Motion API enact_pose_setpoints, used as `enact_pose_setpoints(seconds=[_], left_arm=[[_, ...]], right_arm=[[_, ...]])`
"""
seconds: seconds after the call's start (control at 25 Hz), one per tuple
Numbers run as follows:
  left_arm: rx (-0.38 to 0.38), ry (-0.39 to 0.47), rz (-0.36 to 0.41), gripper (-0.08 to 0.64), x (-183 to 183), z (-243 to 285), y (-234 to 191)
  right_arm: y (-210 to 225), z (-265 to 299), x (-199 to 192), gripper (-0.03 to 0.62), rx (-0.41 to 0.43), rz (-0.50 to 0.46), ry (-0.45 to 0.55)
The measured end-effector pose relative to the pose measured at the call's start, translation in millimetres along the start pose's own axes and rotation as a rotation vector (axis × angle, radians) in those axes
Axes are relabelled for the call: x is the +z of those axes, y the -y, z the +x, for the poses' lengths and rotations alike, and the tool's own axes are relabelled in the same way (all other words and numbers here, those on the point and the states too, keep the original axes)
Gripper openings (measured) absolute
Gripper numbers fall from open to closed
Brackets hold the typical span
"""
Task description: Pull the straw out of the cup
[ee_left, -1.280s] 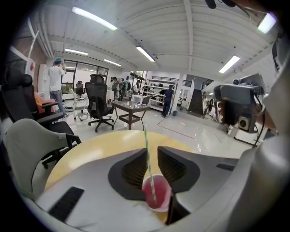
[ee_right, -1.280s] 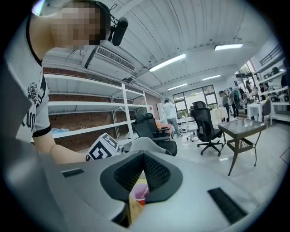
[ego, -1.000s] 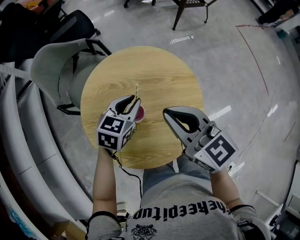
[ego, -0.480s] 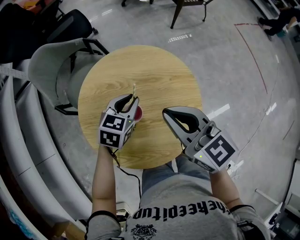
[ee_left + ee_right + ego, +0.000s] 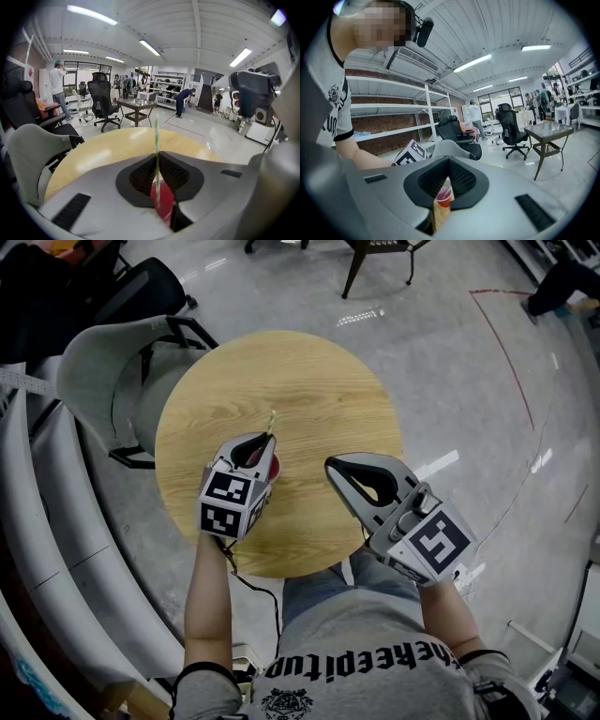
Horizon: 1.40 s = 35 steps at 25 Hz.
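Fingers (image 5: 138, 174) of left gripper (image 5: 270, 441) clamping green-striped paper straw (image 5: 156, 150) above red plastic cup (image 5: 165, 206), readying upward pull; right gripper (image 5: 331, 465) hovering beside cup, closed, empty.

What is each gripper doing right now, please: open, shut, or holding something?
Left gripper: shut on the straw, over the red cup.
Right gripper: shut, with nothing between its jaws.

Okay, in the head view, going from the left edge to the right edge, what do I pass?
Grey chair → left tool, shut on the straw → right tool. The red cup overlaps the left tool, so it is left out.
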<state>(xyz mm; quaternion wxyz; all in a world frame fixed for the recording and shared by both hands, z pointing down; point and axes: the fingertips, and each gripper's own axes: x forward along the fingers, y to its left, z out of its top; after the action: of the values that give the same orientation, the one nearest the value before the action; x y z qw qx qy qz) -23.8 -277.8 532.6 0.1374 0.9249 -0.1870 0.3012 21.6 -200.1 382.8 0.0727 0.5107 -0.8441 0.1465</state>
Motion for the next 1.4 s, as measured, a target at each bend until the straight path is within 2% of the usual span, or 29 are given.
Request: enact_pose_setpoints(seconds=[0.52,0.92,1.24,1.4], left_arm=[[0.064,0.067,-0.044,0.063,9.0,-22.2,2.4],[0.167,0.166,-0.068,0.063,23.4,-56.0,2.9],[0.238,0.243,-0.093,0.063,37.4,-81.2,7.6],[0.274,0.282,-0.108,0.062,46.3,-98.0,14.0]], right_arm=[[-10.6,-5.8,4.5,0.014,0.056,-0.013,-0.010],[-32.1,-12.2,10.7,0.014,0.135,-0.044,-0.026],[-44.5,-17.9,19.5,0.014,0.190,-0.075,-0.007],[-49.9,-20.1,31.4,0.014,0.225,-0.101,0.041]])
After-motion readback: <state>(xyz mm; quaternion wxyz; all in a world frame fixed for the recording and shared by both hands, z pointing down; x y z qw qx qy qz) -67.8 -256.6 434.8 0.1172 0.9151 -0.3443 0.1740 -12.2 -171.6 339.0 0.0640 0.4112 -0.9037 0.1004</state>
